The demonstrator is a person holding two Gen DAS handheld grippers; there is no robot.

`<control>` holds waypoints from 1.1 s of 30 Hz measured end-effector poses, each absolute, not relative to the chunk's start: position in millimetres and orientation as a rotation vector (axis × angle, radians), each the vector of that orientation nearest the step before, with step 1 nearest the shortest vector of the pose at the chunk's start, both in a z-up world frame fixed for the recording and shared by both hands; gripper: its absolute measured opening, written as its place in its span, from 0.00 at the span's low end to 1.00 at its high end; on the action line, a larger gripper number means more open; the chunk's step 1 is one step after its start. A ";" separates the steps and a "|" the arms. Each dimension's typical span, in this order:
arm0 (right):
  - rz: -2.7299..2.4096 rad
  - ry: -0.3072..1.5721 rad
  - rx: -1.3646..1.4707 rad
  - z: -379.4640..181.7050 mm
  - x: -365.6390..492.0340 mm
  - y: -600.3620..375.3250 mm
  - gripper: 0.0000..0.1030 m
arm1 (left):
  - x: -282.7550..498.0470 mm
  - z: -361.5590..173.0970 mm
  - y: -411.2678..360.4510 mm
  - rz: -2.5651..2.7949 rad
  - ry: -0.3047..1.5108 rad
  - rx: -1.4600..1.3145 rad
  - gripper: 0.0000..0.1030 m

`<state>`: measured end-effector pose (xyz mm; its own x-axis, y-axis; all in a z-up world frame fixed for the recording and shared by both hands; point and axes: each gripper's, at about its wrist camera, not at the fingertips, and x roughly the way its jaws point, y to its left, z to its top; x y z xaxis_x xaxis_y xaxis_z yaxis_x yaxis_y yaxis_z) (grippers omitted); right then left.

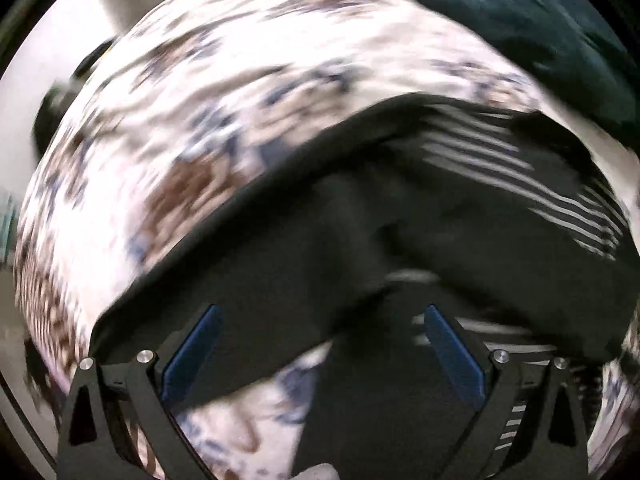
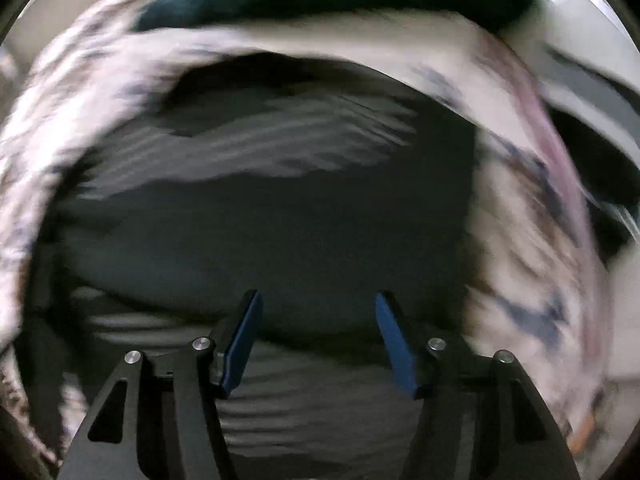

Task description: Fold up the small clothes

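Patterned cloth [image 1: 180,128], white with blurred brown and blue blotches, covers the work surface in both wrist views. On it lies our task item, a small black garment [image 1: 320,248] with panels of thin white stripes.

From the left wrist we see the left gripper [image 1: 320,316] with its blue-padded fingers [image 1: 192,356] spread wide and nothing clamped between them. The garment lies directly ahead of it and partly beneath it. Its near hem runs slantwise between the pads, from low left to upper right, and its long edge sweeps the same way.

From the right wrist we see the right gripper [image 2: 318,304], also spread, though less widely, and also holding nothing. Dark striped fabric fills the space ahead of and below its pads [image 2: 242,344].

We judge both hands equally close, each poised right over the garment, so the next pinch depends on finding an edge or corner.

Heavy motion blur smears both views. We cannot tell what kind of garment this is, where its corners lie, or whether either set of pads touches the cloth. A dark teal fabric [image 1: 540,24] sits beyond the garment, its shape unclear. Pale, indistinct room background shows at the rims.
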<state>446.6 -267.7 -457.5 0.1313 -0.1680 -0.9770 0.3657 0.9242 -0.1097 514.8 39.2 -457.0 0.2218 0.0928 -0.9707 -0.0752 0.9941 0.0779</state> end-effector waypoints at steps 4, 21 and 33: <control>-0.418 1.480 0.176 -494.9 409.2 -324.9 0.60 | 542.5 -456.3 -28.7 -0.004 1.309 0.130 1.00; -0.594 1.380 0.423 -539.4 370.8 -479.2 0.49 | 585.6 -489.7 -188.3 -0.327 1.371 0.351 1.00; -0.573 1.379 0.476 -546.5 363.3 -491.3 0.51 | 560.4 -545.3 -269.5 -0.695 1.361 0.657 0.04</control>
